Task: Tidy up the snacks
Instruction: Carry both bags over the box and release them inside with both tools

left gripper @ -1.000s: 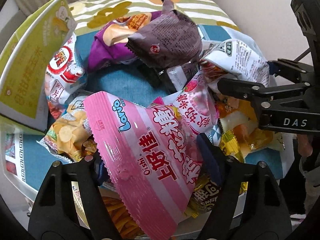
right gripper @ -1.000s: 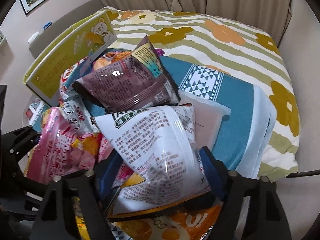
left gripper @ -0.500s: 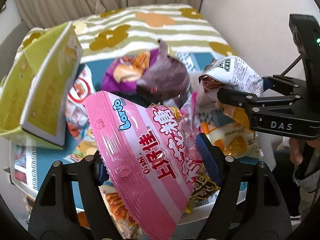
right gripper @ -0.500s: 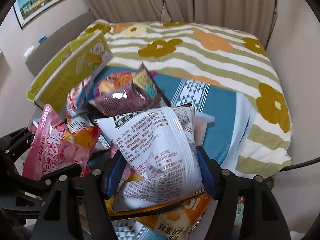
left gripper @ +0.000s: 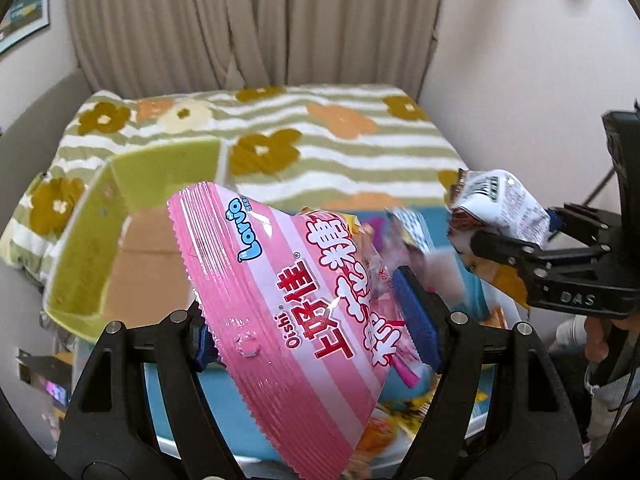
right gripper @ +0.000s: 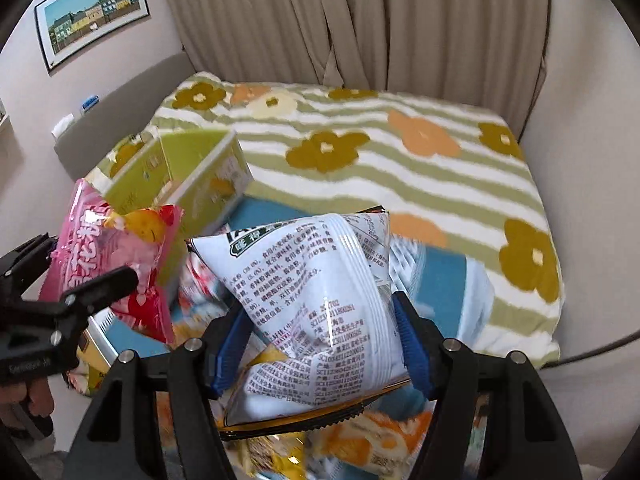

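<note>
My left gripper (left gripper: 316, 320) is shut on a pink striped snack bag (left gripper: 288, 304), held up in the air; the same pink bag (right gripper: 100, 248) shows at the left of the right wrist view. My right gripper (right gripper: 320, 344) is shut on a white snack bag with printed text (right gripper: 316, 312), its blue pads pressing both sides. That white bag (left gripper: 496, 204) also appears at the right of the left wrist view. An open green cardboard box (left gripper: 132, 224) stands to the left on the bed, seen too in the right wrist view (right gripper: 188, 172). More snack packets (right gripper: 360, 444) lie blurred below.
A bed with a striped flower blanket (right gripper: 400, 152) stretches behind, with a blue cloth (right gripper: 448, 280) under the snacks. Curtains (left gripper: 248, 24) hang at the back wall. A framed picture (right gripper: 92, 16) hangs upper left. A person's hand (left gripper: 600, 340) grips the right tool.
Both grippers rose with their bags, well above the snack pile. The right gripper's jaws squeezed tighter on the white bag. The green box now shows its open inside.
</note>
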Tool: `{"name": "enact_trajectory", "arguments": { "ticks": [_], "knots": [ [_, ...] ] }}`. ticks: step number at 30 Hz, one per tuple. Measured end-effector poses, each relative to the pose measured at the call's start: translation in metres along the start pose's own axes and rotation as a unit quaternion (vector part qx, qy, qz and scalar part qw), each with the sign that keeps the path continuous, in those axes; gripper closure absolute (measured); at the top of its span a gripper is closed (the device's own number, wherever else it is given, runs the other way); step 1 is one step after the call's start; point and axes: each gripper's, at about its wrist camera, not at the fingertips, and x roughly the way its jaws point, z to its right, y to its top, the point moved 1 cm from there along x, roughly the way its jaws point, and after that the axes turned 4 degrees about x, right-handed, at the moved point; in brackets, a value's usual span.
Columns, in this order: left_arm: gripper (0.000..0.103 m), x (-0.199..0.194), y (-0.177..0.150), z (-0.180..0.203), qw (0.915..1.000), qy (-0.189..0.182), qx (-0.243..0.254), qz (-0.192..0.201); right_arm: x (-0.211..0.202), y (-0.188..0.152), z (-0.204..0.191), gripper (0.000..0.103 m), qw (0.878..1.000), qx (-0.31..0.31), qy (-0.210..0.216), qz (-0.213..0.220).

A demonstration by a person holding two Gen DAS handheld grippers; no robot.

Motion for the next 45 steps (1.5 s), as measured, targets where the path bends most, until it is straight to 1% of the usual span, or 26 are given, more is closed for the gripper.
{"name": "enact_trajectory", "arguments": {
  "ticks": [2,5,12,15,18,21,22,23,24,25,26,29,32,37,41,45],
  "knots": [
    [0.030,-0.003,0.011,-0.024,1.0000,0.003,-0.003,0.009,-0.001,0.016,-0.019,0.039,1.000,0.000,0.004,0.012],
    [0.030,-0.005,0.029,-0.068,0.9998,0.004,-0.013,0.017,0.005,0.039,-0.045,0.039,1.000,0.000,-0.007,0.016],
    [0.030,0.010,0.066,-0.166,0.9997,0.011,-0.015,0.014,0.044,0.098,-0.119,0.039,1.000,0.018,0.005,0.019],
    [0.029,0.026,0.077,-0.208,0.9998,0.012,-0.014,0.004,0.064,0.116,-0.147,0.039,0.999,0.029,0.012,0.021],
    [0.029,0.052,0.086,-0.245,0.9998,0.010,-0.009,-0.013,0.090,0.135,-0.174,0.039,0.999,0.039,0.005,0.018],
    [0.029,0.086,0.093,-0.274,0.9994,0.003,0.002,-0.035,0.110,0.146,-0.195,0.038,0.999,0.050,-0.010,0.016],
    [0.027,0.100,0.095,-0.283,0.9990,-0.001,0.006,-0.045,0.120,0.148,-0.200,0.038,0.998,0.055,-0.015,0.012],
    [0.026,0.111,0.096,-0.286,0.9986,-0.004,0.010,-0.051,0.126,0.151,-0.205,0.038,0.998,0.060,-0.016,0.009],
    [0.018,0.124,0.097,-0.291,0.9981,-0.006,0.015,-0.059,0.134,0.151,-0.208,0.038,0.998,0.069,-0.016,0.004],
    [0.007,0.134,0.096,-0.293,0.9977,-0.004,0.020,-0.065,0.141,0.153,-0.210,0.038,0.997,0.074,-0.017,-0.002],
    [0.004,0.142,0.095,-0.294,0.9973,-0.001,0.023,-0.070,0.149,0.155,-0.213,0.038,0.997,0.079,-0.020,-0.009],
    [0.003,0.158,0.087,-0.305,0.9965,-0.013,0.020,-0.080,0.166,0.156,-0.213,0.038,0.995,0.090,-0.027,-0.027],
    [0.003,0.162,0.075,-0.315,0.9954,-0.019,0.010,-0.093,0.178,0.158,-0.213,0.038,0.994,0.096,-0.030,-0.035],
    [0.003,0.147,0.057,-0.326,0.9955,-0.019,-0.002,-0.093,0.188,0.159,-0.216,0.038,0.992,0.111,-0.035,-0.037],
    [0.003,0.137,0.044,-0.337,0.9952,-0.011,-0.012,-0.096,0.197,0.160,-0.223,0.038,0.993,0.102,-0.035,-0.039],
    [0.003,0.138,0.034,-0.345,0.9941,-0.012,-0.027,-0.104,0.212,0.163,-0.227,0.038,0.994,0.100,-0.026,-0.047]
  ]
}}
